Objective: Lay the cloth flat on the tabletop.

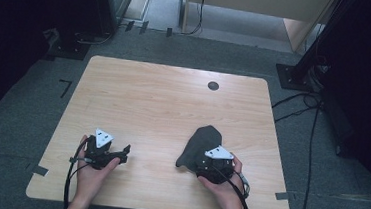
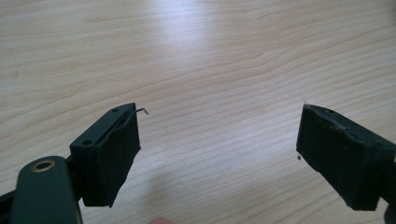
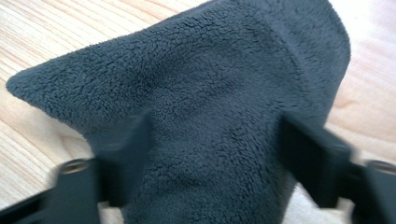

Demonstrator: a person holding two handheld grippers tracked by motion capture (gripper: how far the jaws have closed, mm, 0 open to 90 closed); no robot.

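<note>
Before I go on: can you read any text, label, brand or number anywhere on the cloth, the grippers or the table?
None: no readable text in any view.
The dark fleece cloth is plain, with no tag showing.
The left gripper and right gripper bear no markings; their grey plates look blank in the high view.
The wooden table carries no label, just a dark round spot.

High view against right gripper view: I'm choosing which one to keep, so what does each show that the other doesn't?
The high view alone shows the left tool, both hands, the table's edges and the floor. The right gripper view alone shows the dark cloth's fleecy pile and how it lies between the right tool's jaws, which are blurred. Both show that cloth on the wooden tabletop, with the right tool at its near end.
</note>
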